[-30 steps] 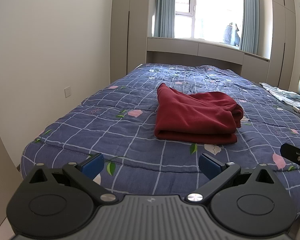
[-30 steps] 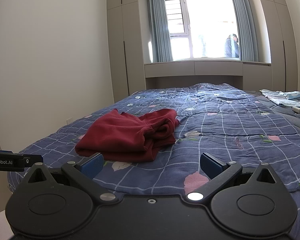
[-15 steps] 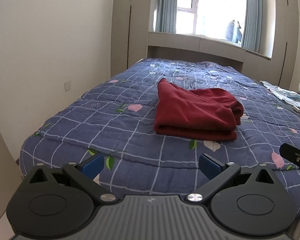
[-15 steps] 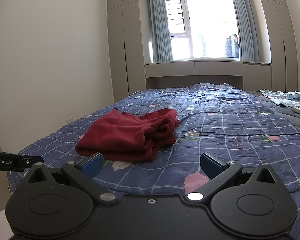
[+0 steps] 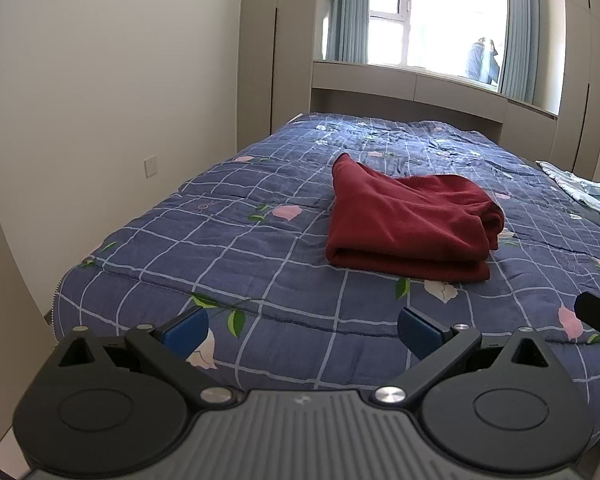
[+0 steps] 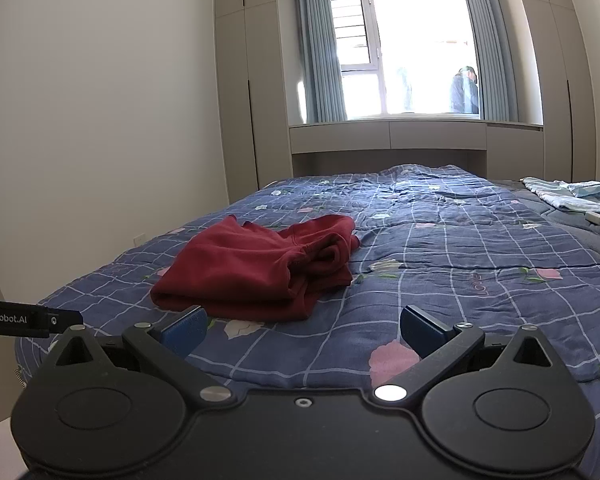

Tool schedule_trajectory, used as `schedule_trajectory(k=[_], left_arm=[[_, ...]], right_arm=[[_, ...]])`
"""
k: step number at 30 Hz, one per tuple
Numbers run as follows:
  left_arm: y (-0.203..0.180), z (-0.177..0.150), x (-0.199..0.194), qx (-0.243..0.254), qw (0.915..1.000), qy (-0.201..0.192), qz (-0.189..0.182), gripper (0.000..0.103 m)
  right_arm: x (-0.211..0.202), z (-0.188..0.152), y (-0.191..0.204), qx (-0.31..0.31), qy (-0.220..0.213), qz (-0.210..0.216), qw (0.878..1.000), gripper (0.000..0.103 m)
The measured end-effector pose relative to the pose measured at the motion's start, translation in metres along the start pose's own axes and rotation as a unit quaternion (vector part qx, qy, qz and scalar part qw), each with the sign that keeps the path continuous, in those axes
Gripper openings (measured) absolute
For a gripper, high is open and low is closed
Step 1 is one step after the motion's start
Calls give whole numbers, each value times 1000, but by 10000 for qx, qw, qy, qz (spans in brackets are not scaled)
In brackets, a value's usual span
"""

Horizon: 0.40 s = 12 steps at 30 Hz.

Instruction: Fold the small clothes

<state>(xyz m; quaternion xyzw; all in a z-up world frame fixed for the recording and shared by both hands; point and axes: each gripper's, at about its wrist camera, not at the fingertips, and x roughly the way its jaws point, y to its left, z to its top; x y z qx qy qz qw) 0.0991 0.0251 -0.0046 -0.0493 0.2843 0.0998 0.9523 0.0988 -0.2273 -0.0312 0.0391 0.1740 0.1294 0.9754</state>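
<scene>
A dark red garment [image 5: 412, 224] lies folded into a thick pile on the blue checked bedspread [image 5: 228, 240]. It also shows in the right wrist view [image 6: 256, 272], left of centre, with its waistband end facing right. My left gripper [image 5: 302, 330] is open and empty, held over the foot of the bed, well short of the garment. My right gripper [image 6: 302, 328] is open and empty, just in front of the garment's near edge. A part of the right gripper [image 5: 598, 314] shows at the right edge of the left wrist view.
Light blue clothes [image 6: 568, 192] lie at the bed's far right side. A wall [image 5: 100, 100] runs along the left of the bed. Wardrobes [image 6: 244, 92] and a window ledge [image 6: 388, 132] stand beyond the bed's head.
My left gripper has drawn back and turned left, so the garment sits further right and further off in its view. The right gripper has not moved. The garment lies as before.
</scene>
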Motion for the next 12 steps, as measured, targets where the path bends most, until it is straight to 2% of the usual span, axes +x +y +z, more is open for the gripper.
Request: schedule_trajectory(k=[12], left_arm=[[-1,-1,-1,32,10000,-16,5,103]], right_arm=[[0,0,0,0,6,-1,10000,102]])
